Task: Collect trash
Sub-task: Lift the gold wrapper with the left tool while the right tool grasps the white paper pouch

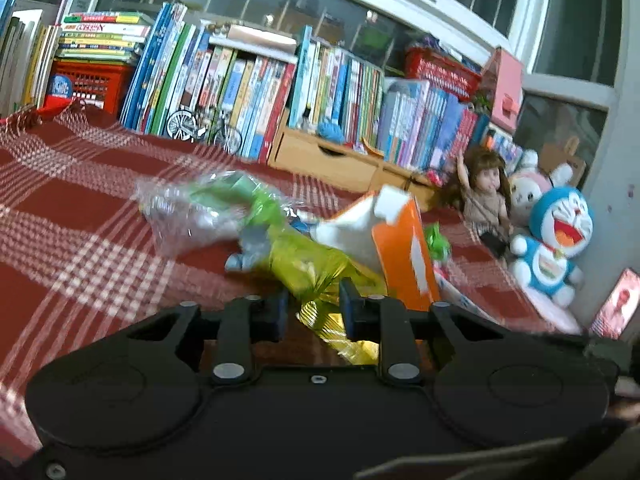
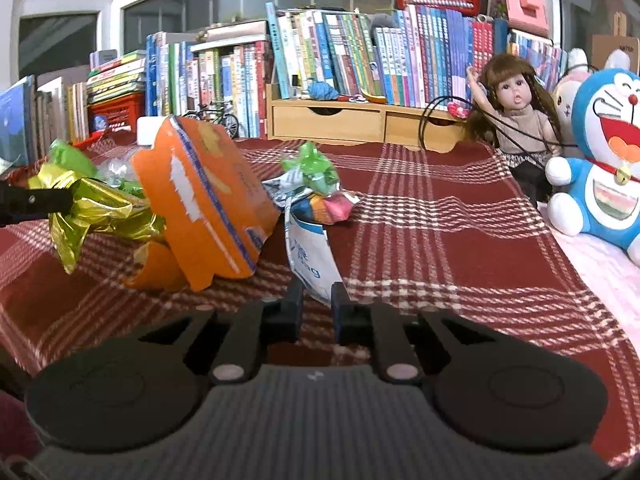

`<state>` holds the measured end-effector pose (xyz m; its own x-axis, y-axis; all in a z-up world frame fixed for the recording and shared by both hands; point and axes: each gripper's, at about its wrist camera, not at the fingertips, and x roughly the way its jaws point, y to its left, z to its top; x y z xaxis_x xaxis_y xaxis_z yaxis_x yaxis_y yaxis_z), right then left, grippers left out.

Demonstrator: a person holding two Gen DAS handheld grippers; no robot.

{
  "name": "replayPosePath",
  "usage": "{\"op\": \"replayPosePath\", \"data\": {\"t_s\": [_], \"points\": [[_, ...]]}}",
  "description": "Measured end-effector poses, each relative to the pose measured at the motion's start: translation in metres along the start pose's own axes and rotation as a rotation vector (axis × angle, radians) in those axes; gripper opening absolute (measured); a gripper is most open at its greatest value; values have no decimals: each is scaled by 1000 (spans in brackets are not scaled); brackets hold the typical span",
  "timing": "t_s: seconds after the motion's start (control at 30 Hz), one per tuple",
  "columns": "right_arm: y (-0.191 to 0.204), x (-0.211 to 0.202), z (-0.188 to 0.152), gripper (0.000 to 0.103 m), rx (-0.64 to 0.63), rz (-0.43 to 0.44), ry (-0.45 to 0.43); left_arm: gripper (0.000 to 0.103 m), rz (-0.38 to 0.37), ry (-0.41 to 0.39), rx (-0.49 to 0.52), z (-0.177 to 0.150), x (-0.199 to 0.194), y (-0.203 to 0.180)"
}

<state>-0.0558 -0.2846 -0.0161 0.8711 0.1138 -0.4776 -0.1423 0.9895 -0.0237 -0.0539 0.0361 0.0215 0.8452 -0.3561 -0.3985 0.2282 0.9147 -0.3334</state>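
Trash lies in a heap on the red checked cloth (image 2: 420, 240). My left gripper (image 1: 316, 309) is shut on a yellow-green foil wrapper (image 1: 304, 264), which stretches away from its pads; the right wrist view shows the same foil wrapper (image 2: 100, 208) pinched by a black finger (image 2: 36, 200). A torn orange carton (image 1: 404, 256) leans beside it, the same orange carton (image 2: 204, 200) tilted over the foil. My right gripper (image 2: 317, 300) is shut on the lower tip of a white and blue wrapper (image 2: 310, 248) that stands upright. Behind it lie a green wrapper (image 2: 312, 168) and a colourful wrapper (image 2: 328, 204).
A clear plastic bag (image 1: 180, 216) lies at the far left of the heap. Books (image 2: 360, 56), a wooden drawer unit (image 2: 340, 120) and a toy bicycle (image 2: 216, 118) line the back. A doll (image 2: 512, 112) and a blue plush toy (image 2: 604, 160) sit at the right.
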Motion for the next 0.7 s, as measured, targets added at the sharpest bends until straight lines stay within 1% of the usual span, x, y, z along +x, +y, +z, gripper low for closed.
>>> {"op": "replayPosePath", "data": {"t_s": [0.03, 0.07, 0.13, 0.23, 0.33, 0.37, 0.43, 0.5, 0.53, 0.57, 0.6, 0.63, 0.67, 0.7], "points": [[2, -1, -1, 55, -10, -5, -3, 46, 1, 12, 0, -4, -1, 2], [3, -1, -2, 71, -16, -8, -7, 65, 6, 21, -8, -8, -3, 4], [4, 1, -2, 82, -18, -12, -21, 81, 12, 27, -35, -14, -2, 11], [3, 7, 1, 86, -1, -28, -31, 86, 6, 37, -112, -15, 4, 20], [-1, 17, 8, 88, 21, -26, -33, 94, -34, 52, -225, -11, 18, 30], [-2, 21, 10, 88, 29, -20, -28, 95, -45, 63, -258, -11, 23, 33], [-3, 31, 13, 88, 34, -15, -6, 94, -34, 85, -307, -8, 36, 36], [-2, 43, 15, 88, 31, -19, 27, 91, -22, 97, -329, -9, 47, 39], [-2, 49, 15, 88, 31, -18, 42, 85, -23, 92, -337, -9, 51, 40], [-2, 53, 15, 88, 35, -13, 57, 64, -30, 84, -340, -9, 53, 40], [-2, 59, 15, 86, 45, -2, 77, 56, -40, 87, -342, -8, 54, 40], [-2, 61, 14, 80, 56, 10, 86, 52, -46, 87, -343, -8, 55, 39], [-2, 61, 13, 72, 67, 23, 90, 49, -43, 87, -336, -7, 54, 37], [-1, 60, 12, 65, 70, 35, 88, 47, -36, 74, -304, -5, 52, 33]]}}
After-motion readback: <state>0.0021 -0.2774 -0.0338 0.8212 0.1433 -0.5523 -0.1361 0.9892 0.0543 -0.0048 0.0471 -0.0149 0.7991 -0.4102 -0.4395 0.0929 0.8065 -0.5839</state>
